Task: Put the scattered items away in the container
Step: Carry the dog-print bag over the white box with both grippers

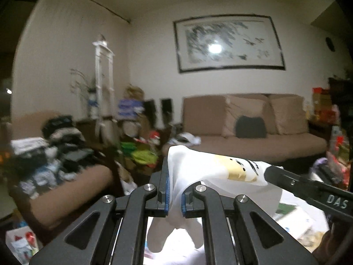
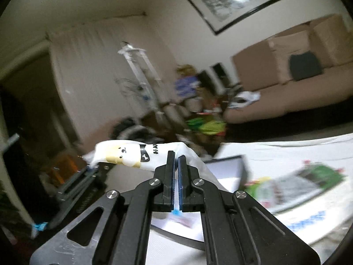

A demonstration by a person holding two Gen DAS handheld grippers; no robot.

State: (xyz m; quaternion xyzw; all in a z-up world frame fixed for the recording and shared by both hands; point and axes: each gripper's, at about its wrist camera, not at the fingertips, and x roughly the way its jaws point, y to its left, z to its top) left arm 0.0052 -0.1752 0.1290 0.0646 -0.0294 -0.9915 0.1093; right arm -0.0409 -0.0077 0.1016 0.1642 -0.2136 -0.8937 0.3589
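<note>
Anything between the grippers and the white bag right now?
No. Both already grip it: the left gripper pinches one end of the white bag, the right gripper the other. The bag spans between them in mid-air.

The left black two-finger gripper [image 1: 174,172] is raised and points forward, its blue-padded jaws closed to a narrow gap on a white printed plastic bag [image 1: 216,172]. The right black two-finger gripper [image 2: 176,159] is tilted and clamps the same bag [image 2: 132,152] at its opposite end, jaws nearly touching. In the left wrist view, the right gripper's finger [image 1: 293,183] enters from the right.
</note>
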